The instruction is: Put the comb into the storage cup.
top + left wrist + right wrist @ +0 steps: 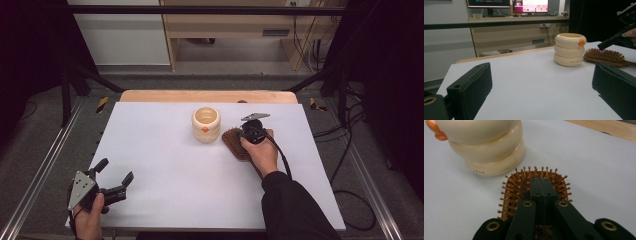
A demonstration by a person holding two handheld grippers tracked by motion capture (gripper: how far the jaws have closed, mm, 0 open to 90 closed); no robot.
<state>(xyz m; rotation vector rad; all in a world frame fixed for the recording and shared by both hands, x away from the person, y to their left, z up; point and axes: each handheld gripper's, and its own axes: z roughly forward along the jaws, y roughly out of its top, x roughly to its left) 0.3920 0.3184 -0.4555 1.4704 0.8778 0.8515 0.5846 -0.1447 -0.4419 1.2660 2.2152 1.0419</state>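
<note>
Fingers of the right gripper [541,187] are pressed flat together with nothing between them, and they point down over the bristle side of the wooden hairbrush [534,185]. From the pictures one cannot tell if the tips already touch the bristles or only hang just above them. Such closed jaws cannot take the brush, so they probably must spread first, or they are meant to push it.

The hairbrush [235,142] lies bristles up on the white table [165,165], just beside the cream cup [206,124], on its right side in the high view, with the handle pointing away from the cup towards the person. This leaves the handle free for a grip from that side. The cup [569,49] stands upright with its opening up, perhaps as a holder for the brush.

The left gripper [114,176] waits well apart from the cup, at the near left corner of the table. Its fingers [471,85] are spread wide and hold nothing.
</note>
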